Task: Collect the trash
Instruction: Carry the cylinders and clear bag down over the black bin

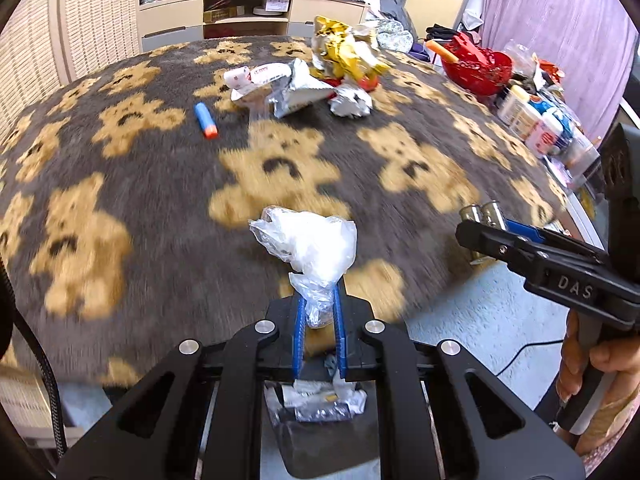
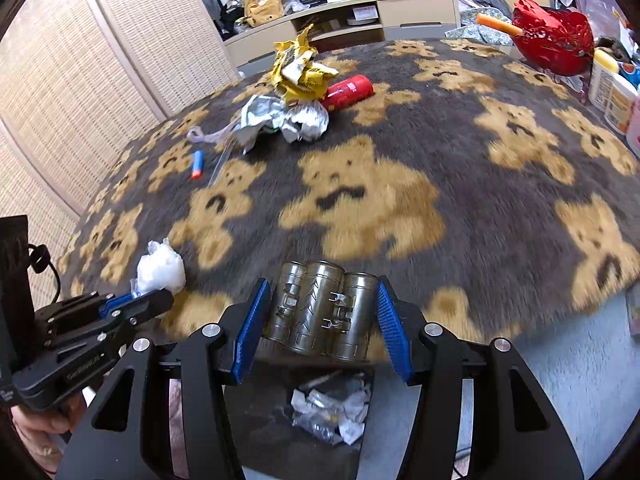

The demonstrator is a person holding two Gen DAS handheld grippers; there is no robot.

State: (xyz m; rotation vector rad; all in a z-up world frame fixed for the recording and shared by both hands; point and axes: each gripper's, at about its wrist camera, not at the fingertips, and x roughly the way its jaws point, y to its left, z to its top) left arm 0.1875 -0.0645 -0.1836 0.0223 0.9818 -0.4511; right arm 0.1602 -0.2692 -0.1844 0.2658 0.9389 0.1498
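The left gripper (image 1: 318, 312) has its blue pads drawn nearly together on the twisted neck of a crumpled clear plastic bag (image 1: 308, 246), whose bulk balloons out just ahead of the fingertips; pinching the thin neck rather than the puffed body looks like the surest way to carry something so light and slippery. The right gripper (image 2: 324, 320) stands about half open, its pads pressed against the two outer sides of a cluster of three brass-coloured metal tubes (image 2: 322, 312), which fills the gap between them, so the width of the opening is set by the load. Both loads are held above the near edge of the bear-patterned blanket (image 1: 140, 184), and directly beneath each gripper, behind the fingertips, sits a dark bin (image 2: 280, 420) already holding scraps of paper and wrapper (image 2: 332, 412), so I judge both items are about to be dropped there. Well ahead of both grippers the remaining trash lies on the blanket: a yellow wrapper (image 2: 298, 68), crushed silver foil (image 2: 280, 118) and a blue foam dart with an orange tip (image 1: 206, 120). The right wrist view alone shows a red can (image 2: 350, 90) lying behind the yellow wrapper, and the tubes' embossed faces; the left wrist view alone shows a white printed packet (image 1: 256, 76) and the person's hand (image 1: 596, 364) on the right gripper's handle.
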